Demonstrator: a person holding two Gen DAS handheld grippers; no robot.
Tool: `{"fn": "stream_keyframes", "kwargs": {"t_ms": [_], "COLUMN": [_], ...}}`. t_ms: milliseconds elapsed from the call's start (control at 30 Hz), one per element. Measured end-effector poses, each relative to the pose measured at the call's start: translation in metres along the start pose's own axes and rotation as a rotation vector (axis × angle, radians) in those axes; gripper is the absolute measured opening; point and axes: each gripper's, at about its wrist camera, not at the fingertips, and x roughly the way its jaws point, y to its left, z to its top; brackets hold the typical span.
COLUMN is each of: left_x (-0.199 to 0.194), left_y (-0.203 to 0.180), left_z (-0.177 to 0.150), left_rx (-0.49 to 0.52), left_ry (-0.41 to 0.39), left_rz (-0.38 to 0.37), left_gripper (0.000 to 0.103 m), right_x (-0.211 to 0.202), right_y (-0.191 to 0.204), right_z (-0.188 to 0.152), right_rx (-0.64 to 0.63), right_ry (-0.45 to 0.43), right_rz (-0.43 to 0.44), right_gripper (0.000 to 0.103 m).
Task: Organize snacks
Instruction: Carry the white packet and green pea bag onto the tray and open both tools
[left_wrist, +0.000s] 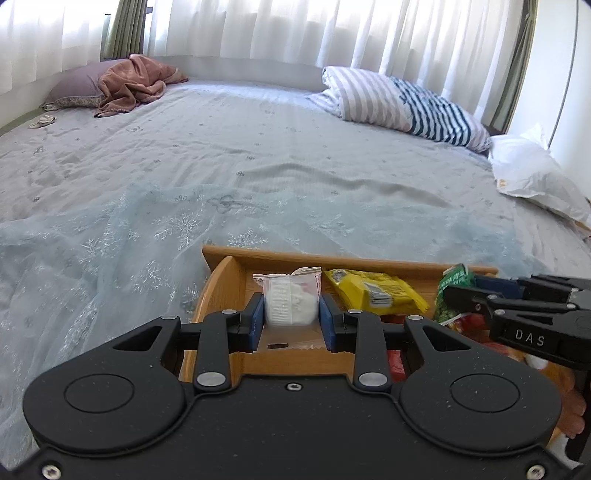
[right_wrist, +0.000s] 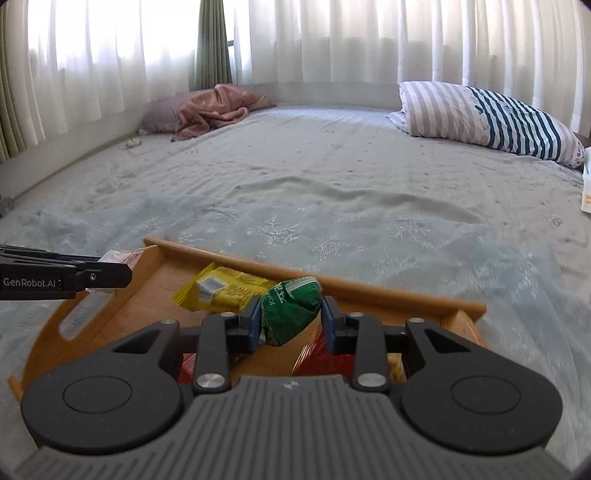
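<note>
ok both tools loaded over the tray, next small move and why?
Probably lower the left tool and release the white packet in the tray's bare left end; it hangs just above that spot, clear of the yellow pack. The right tool holds the green bag.

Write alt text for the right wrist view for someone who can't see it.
The right gripper grips a green snack bag over a wooden tray on a bed. A yellow packet lies in the tray, and the left gripper reaches in at left.
</note>
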Motion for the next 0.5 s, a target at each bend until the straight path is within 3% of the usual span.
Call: {"fn": "stream_keyframes", "kwargs": {"t_ms": [267, 500], "left_x": [0.029, 0.04], "left_y": [0.002, -0.003], "left_z": [0.001, 0.001], "left_rx": [0.005, 0.035], "left_ry": [0.029, 0.026], "left_rz": [0.025, 0.045], "left_gripper": [0.03, 0.03], "right_x": [0.03, 0.037], "right_y": [-0.006, -0.01], "right_z": [0.008, 0.008], "right_rx": [-0.017, -0.012], "right_ry": [0.033, 0.036], "right_rz": [-0.022, 0.01], "right_gripper": [0.037, 0.037]}}
